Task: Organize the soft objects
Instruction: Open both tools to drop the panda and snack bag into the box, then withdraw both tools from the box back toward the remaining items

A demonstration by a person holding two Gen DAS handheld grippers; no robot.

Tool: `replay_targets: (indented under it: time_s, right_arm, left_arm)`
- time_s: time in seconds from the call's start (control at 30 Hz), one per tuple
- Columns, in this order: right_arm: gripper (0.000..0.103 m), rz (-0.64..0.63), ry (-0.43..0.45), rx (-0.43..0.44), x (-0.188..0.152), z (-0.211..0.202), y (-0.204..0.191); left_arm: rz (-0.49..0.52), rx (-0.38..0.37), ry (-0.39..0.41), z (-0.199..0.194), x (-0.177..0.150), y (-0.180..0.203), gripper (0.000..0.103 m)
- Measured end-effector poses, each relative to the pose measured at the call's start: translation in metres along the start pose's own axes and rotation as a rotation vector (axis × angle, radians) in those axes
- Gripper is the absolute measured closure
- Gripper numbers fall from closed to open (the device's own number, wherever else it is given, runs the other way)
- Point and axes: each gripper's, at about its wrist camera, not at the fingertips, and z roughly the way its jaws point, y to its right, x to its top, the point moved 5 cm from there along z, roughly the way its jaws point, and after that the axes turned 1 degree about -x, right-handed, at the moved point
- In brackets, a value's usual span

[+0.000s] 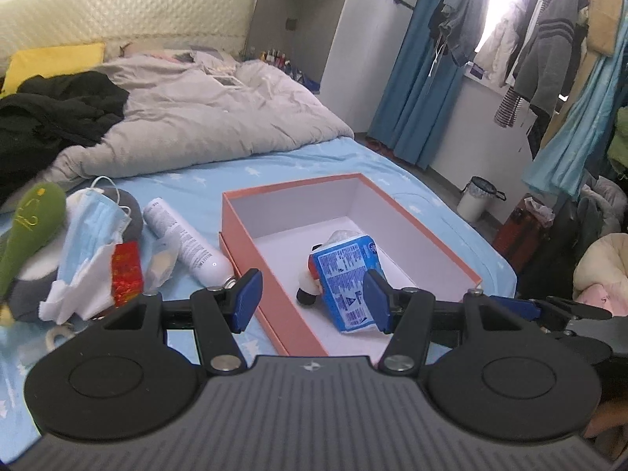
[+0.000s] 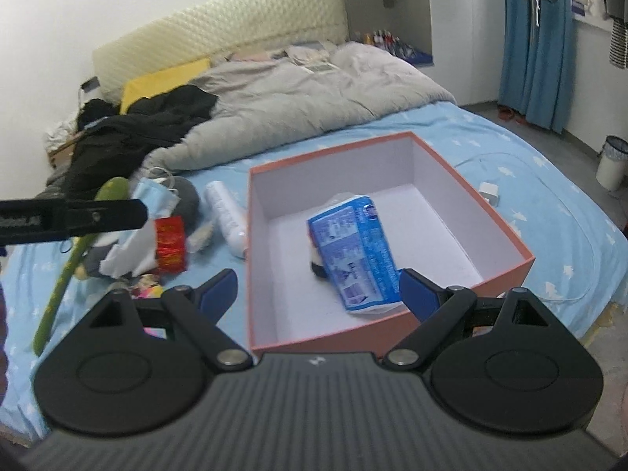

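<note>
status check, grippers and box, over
Left gripper open, empty; right gripper open, empty. Box holds blue pack and a small toy. Mask, bottle, plush still outside; nothing blocking.

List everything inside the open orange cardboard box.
Inside the orange cardboard box: a blue plastic tissue pack leaning over a small red, white and black toy, mostly covered.

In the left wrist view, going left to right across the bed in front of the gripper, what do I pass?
Green plush → blue face mask → red packet → white bottle → orange box → blue tissue pack inside the box.
</note>
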Motion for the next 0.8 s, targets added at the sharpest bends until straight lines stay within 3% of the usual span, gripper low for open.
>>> replay_targets:
  time_s: [0.5,0.8]
  right_arm:
    - [0.012,-0.01,0.053,0.038,-0.055,-0.055,-0.026]
    - [0.012,-0.046,0.044,0.082,-0.075,-0.07,-0.048]
  left_arm:
    - [-0.008,0.082,0.046,-0.057,-0.066,-0.013,0.04]
    - [-0.095,0.098,0.065,-0.097,-0.097,-0.023,0.04]
